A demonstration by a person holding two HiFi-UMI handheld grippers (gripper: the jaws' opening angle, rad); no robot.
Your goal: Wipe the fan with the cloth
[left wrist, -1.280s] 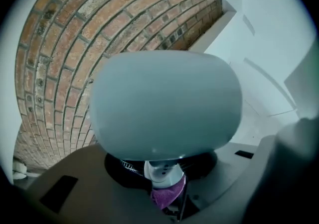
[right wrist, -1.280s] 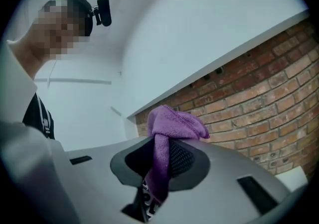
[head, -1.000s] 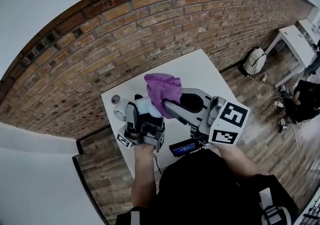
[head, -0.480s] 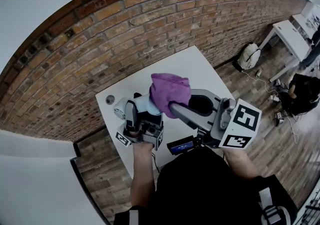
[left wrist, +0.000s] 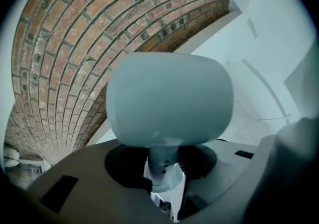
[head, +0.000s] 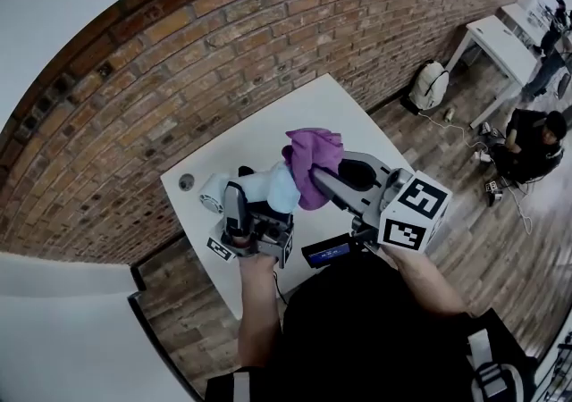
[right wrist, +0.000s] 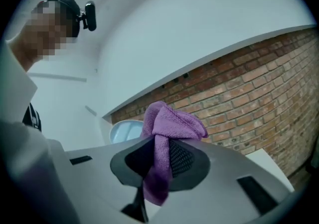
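– Since a second ago the purple cloth [head: 315,154] has shifted from over the fan [head: 270,190] to its right side, carried by my right gripper [head: 327,182].
– What have those fingers got?
– They are closed tight on the cloth. A fold is pinched between them, the bunch puffs out past the tips and a tail hangs below. Its left edge meets the fan's pale body in the head view; whether it presses there I cannot tell.
– And your other hand?
– My left gripper [left wrist: 167,180] points steeply up, its fingers [left wrist: 84,183] partly closed round the fan's thin neck, gripping it just under the rounded body. The fan is held over the white surface [head: 268,137], with the brick wall [head: 179,61] behind it.
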